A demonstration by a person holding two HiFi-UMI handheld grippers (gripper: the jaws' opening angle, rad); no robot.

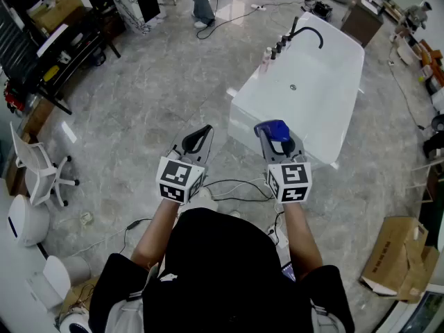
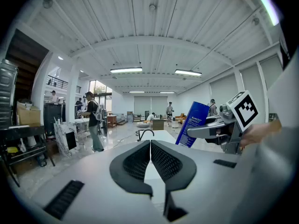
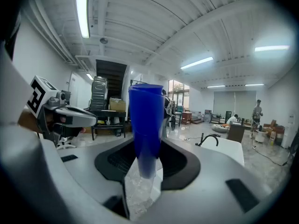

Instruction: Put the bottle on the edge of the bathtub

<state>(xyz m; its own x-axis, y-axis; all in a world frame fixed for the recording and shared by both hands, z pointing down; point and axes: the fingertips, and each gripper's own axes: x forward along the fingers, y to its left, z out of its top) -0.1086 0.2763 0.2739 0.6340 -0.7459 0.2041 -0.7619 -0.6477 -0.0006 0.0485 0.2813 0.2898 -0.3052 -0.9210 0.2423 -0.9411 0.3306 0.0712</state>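
Blue plastic fills the gap between the jaws of the right gripper (image 3: 145, 149): they stand wide apart and clamp on the bottle (image 3: 145, 120), one dark ribbed pad pressing each side of it. The bottle stands upright in that grip. Its body is plain deep blue with a flat top, and it narrows a little towards the bottom, where it ends just above the throat of the jaws. From the left gripper view the same bottle (image 2: 192, 123) shows white print on its side and leans slightly.

The left gripper (image 2: 150, 143) is closed, its two tips meeting in a thin seam with nothing between them. The person holds both grippers out in front, side by side and near each other, the left one (image 1: 202, 132) a little apart from the right (image 1: 276, 139).

In the head view the bottle (image 1: 274, 128) is up in the air and shows against the near end of the white bathtub (image 1: 326, 89), not resting on its rim. A black curved tap (image 1: 310, 32) rises at the tub's far end. Around it lie a grey marbled floor (image 1: 139, 103), a black cable (image 1: 236, 184) by the person's feet, a cardboard box (image 1: 399, 255) to the right and a white chair (image 1: 38, 172) to the left. Another person (image 2: 93, 120) stands far back in the room.
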